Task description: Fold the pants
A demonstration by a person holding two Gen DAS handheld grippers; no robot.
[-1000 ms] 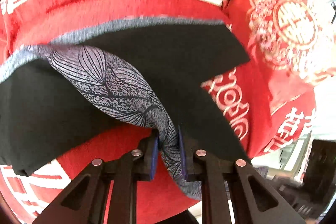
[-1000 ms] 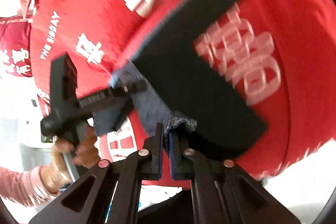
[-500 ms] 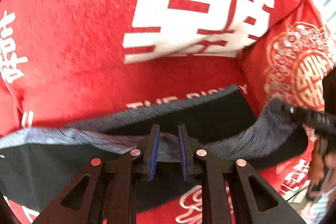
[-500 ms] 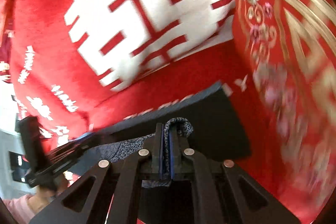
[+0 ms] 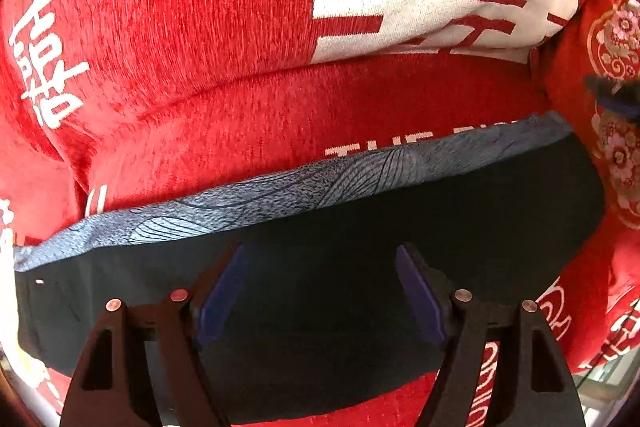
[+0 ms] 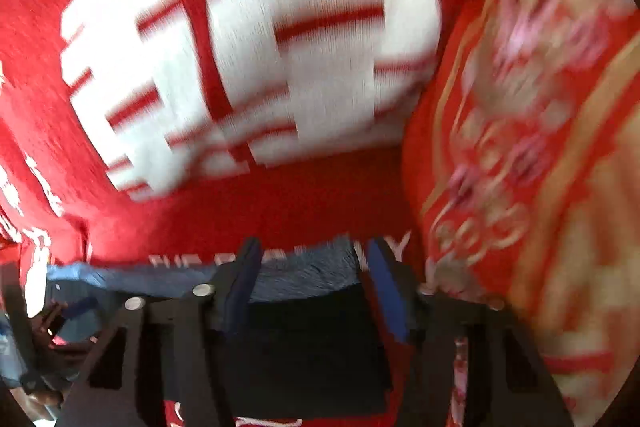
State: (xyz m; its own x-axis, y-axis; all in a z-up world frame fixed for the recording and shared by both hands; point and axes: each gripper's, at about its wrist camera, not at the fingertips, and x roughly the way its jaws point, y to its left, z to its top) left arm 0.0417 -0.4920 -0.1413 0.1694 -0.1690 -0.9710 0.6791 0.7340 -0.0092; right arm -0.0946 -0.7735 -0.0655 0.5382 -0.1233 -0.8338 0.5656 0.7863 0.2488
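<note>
Your left hand-held gripper (image 5: 320,291) is wide open over the folded pants (image 5: 328,227), gripping nothing. Right hand-held gripper (image 6: 312,279) is open too, empty, at the pants' edge. Pants lie flat on the red sofa cover (image 5: 180,47).

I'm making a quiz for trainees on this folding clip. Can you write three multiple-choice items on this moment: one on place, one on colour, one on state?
1. Where do the pants lie?
A. on a red cover with white characters
B. in a basket
C. on a wooden floor

2. What colour is the patterned band along the pants' far edge?
A. yellow
B. blue-grey
C. green

3. How does the left gripper stand?
A. shut on the pants
B. open above the pants
C. out of view

Answers: 1 A, the red cover surrounds the dark fabric; 2 B, the band shows blue-grey with fine dark lines; 3 B, its fingers are spread wide with nothing between them.
</note>
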